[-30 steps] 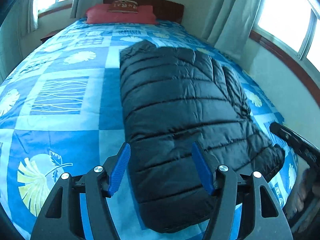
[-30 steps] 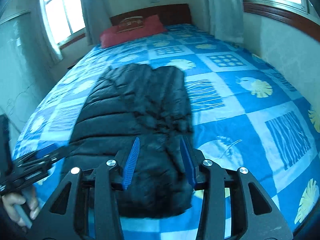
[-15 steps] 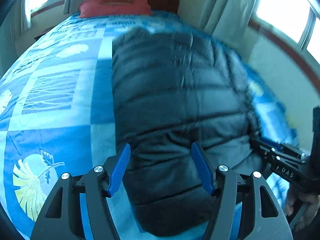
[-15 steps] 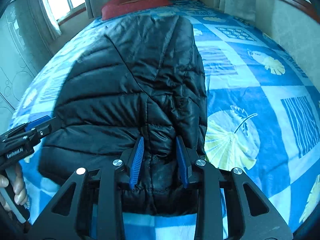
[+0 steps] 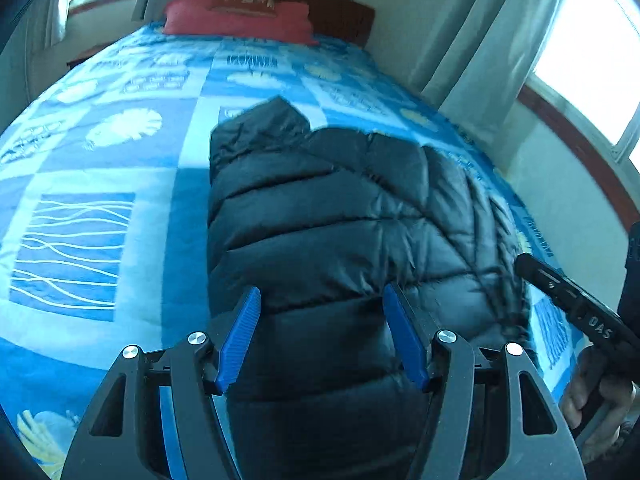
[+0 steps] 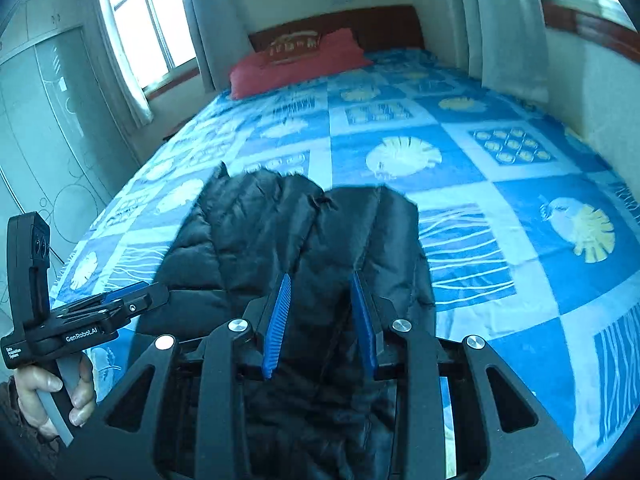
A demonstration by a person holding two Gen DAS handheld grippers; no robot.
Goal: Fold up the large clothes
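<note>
Daylight pours in from the windows (image 6: 148,28) at upper left and upper right, blown out to white glare. Both views carry a cool blue cast, slight motion blur, strong fisheye bending and dark vignetted corners.

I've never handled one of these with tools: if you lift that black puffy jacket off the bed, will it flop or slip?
The black puffy jacket probably flops: it lies soft and creased on the bed. Its shiny quilted shell looks slippery. The thick padding suggests bulk, likely light.

A black quilted puffer jacket (image 5: 320,216) lies folded lengthwise on the blue patterned bedspread (image 5: 100,160).
</note>
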